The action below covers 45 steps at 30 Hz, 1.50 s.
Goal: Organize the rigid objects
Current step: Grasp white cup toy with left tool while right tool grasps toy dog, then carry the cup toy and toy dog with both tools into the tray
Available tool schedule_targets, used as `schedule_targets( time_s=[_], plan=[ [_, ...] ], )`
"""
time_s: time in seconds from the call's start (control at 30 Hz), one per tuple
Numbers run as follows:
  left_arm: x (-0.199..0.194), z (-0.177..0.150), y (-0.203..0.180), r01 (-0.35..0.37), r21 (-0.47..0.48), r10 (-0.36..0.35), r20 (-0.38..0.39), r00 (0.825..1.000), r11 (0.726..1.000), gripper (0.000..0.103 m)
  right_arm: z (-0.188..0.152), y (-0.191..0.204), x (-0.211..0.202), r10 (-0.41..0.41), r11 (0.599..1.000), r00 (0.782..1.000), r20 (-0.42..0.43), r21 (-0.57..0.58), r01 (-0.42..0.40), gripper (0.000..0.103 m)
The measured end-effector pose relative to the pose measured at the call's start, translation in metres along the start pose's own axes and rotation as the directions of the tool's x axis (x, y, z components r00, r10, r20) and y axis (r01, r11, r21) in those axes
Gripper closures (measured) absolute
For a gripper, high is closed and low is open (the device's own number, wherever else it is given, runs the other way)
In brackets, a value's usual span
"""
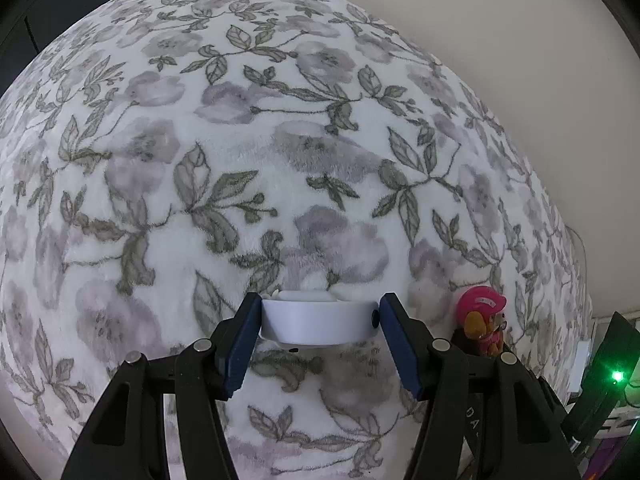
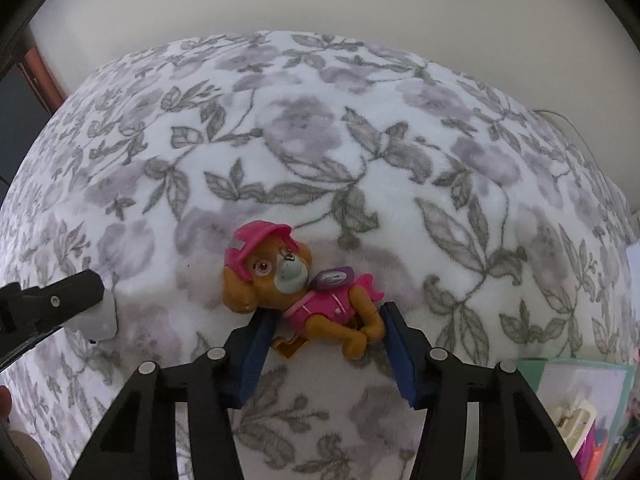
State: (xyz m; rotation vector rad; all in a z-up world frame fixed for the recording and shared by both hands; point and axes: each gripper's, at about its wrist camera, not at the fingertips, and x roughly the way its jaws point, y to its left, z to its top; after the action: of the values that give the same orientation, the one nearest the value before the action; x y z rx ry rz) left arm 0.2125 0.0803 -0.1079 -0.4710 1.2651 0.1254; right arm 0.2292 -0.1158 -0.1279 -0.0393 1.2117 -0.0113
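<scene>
Low in both frames, our left gripper (image 1: 318, 330) clamps a white case (image 1: 318, 322), our right gripper's (image 2: 326, 330) fingers (image 2: 256, 344) pinch the toy dog (image 2: 296, 292) on the blanket (image 2: 320, 152); squeeze its body evenly before lifting.

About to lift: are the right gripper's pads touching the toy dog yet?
Touching. The right wrist view shows the toy dog between the right gripper fingers, both blue pads pressed against its body with no visible gap.
</scene>
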Motion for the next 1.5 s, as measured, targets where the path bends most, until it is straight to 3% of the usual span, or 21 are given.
schedule_targets(
  time_s=[0.2, 0.53, 0.8, 0.97, 1.13, 1.33, 1.5],
  plan=[
    [-0.010, -0.007, -0.006, -0.017, 0.033, 0.017, 0.009, 1.000, 0.999, 0.041, -0.018, -0.003, -0.015, 0.009, 1.000, 1.000, 0.002, 0.025, -0.009, 0.047],
    [-0.047, -0.029, -0.021, -0.035, 0.099, 0.028, 0.067, 0.997, 0.994, 0.041, -0.051, -0.032, -0.072, 0.041, 0.992, 0.996, 0.074, 0.114, -0.049, 0.047],
    [-0.092, -0.071, -0.055, 0.001, 0.204, -0.027, 0.127, 0.992, 0.979, 0.041, -0.097, -0.065, -0.126, 0.030, 0.977, 0.990, 0.136, 0.205, -0.057, 0.047],
    [-0.122, -0.120, -0.098, 0.036, 0.349, -0.100, 0.168, 0.981, 0.936, 0.041, -0.131, -0.098, -0.153, -0.060, 0.959, 0.990, 0.125, 0.283, 0.023, 0.047],
    [-0.126, -0.169, -0.135, 0.073, 0.468, -0.147, 0.125, 0.981, 0.881, 0.041, -0.171, -0.132, -0.175, -0.103, 0.930, 0.988, 0.116, 0.362, 0.054, 0.046],
    [-0.121, -0.210, -0.159, 0.096, 0.555, -0.157, 0.063, 0.986, 0.827, 0.041, -0.211, -0.166, -0.177, -0.165, 0.887, 0.985, 0.050, 0.444, 0.126, 0.046],
    [-0.103, -0.237, -0.174, 0.079, 0.620, -0.105, 0.006, 0.994, 0.780, 0.041, -0.234, -0.185, -0.163, -0.171, 0.863, 0.985, -0.036, 0.476, 0.168, 0.046]
  ],
)
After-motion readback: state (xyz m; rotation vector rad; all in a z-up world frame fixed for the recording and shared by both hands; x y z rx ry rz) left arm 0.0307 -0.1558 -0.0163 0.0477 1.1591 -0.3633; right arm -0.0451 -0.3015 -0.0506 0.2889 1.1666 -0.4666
